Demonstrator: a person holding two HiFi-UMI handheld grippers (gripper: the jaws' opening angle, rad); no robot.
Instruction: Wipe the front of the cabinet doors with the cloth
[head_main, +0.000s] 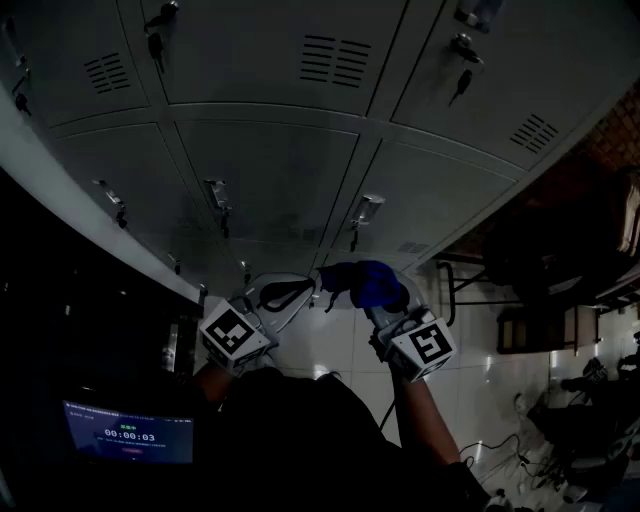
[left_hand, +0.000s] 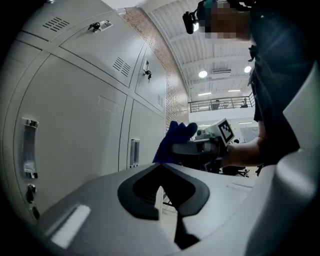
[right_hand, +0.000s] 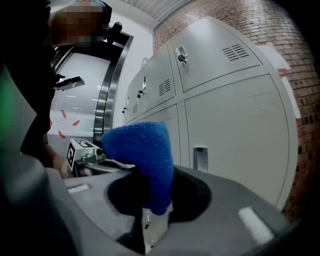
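Currently: cloth (right_hand: 145, 160) clamped in right gripper (right_hand: 151, 217), close before the doors (right_hand: 235, 125).
Blue cloth bulges above the jaws, its lower end pinched out of sight between them; contact with a door cannot be told. Left gripper (left_hand: 160, 196) just beside, jaws together on nothing. Head view is dim, so detail is poor.

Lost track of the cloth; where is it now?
In the head view, the cloth is gripped in the right tool, right of the left tool, close to the cabinet doors.
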